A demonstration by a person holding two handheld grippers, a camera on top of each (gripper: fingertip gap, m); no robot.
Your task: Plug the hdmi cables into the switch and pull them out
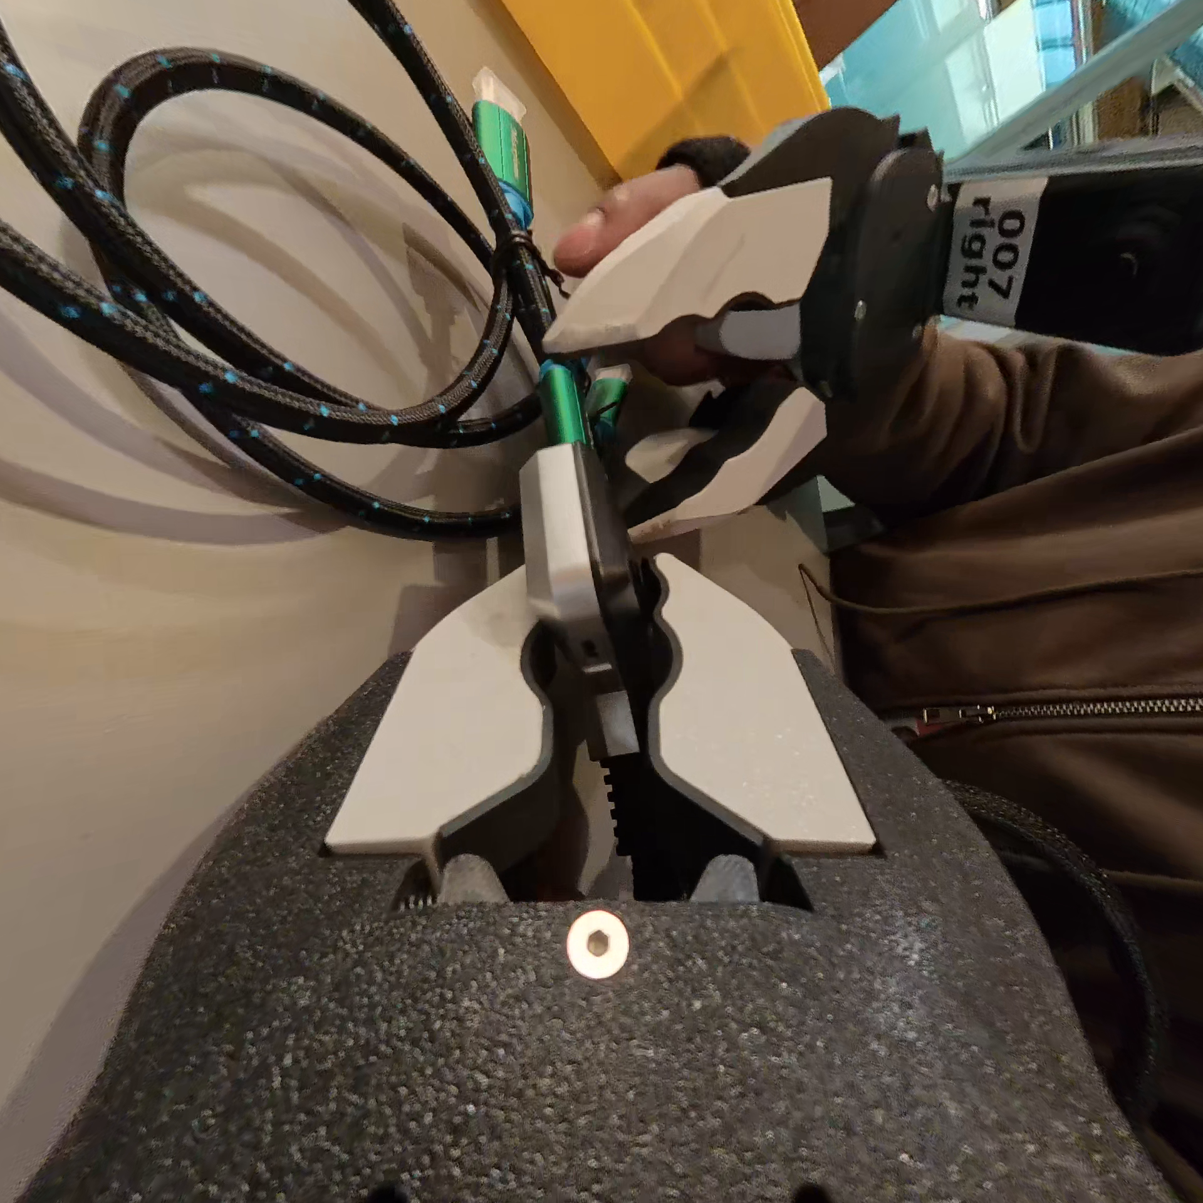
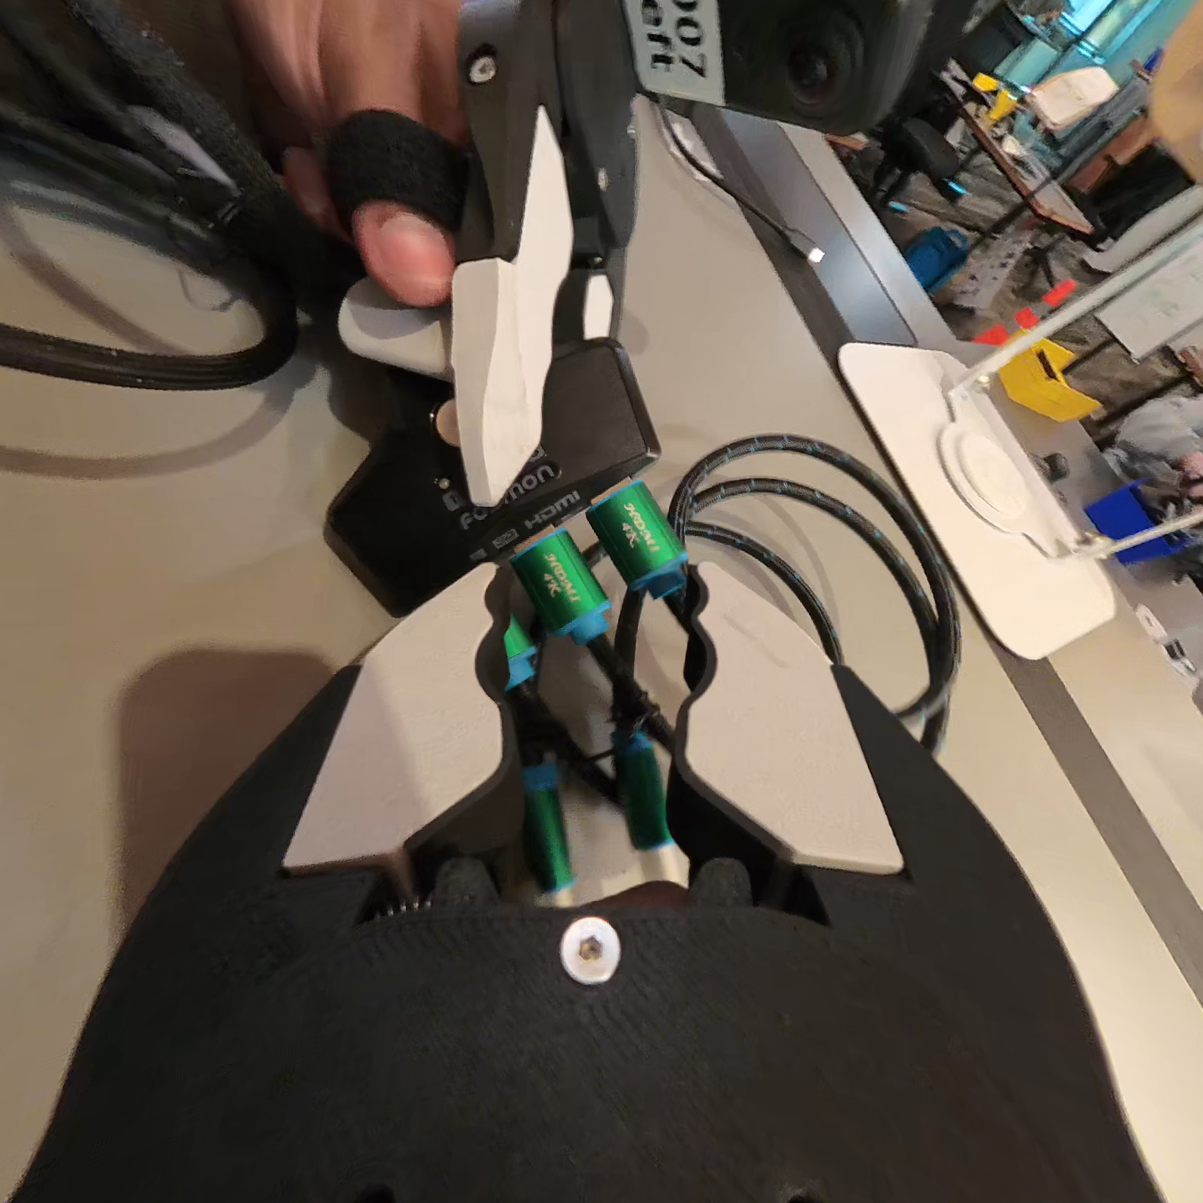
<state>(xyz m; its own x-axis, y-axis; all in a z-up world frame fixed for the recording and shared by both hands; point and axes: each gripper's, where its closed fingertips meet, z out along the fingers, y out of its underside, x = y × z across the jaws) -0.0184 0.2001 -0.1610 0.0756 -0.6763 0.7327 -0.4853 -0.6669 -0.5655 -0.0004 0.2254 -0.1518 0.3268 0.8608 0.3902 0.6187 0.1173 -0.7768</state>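
Note:
A black switch box (image 2: 599,403) lies on the beige table (image 2: 130,553). Two green plugs (image 2: 560,586) (image 2: 635,534) on black braided cables (image 2: 911,521) sit in its near edge. My left gripper (image 1: 592,573) is shut on the box (image 1: 566,521), which I see edge-on between the fingers. In the right wrist view one of its white fingers (image 2: 501,416) lies across the top of the box. My right gripper (image 2: 595,573) is open, with both plugs between its fingers and a gap on each side. It also shows in the left wrist view (image 1: 599,397), open around a green plug (image 1: 563,410).
Loose cable loops (image 1: 260,377) with another green plug (image 1: 501,150) lie beside the box. More green plugs (image 2: 547,827) lie near my right gripper's palm. A white stand base (image 2: 944,488) sits at the right, and a yellow bin (image 1: 651,65) behind. A brown sleeve (image 1: 976,521) is close. The tips of both grippers are at nearly the same place.

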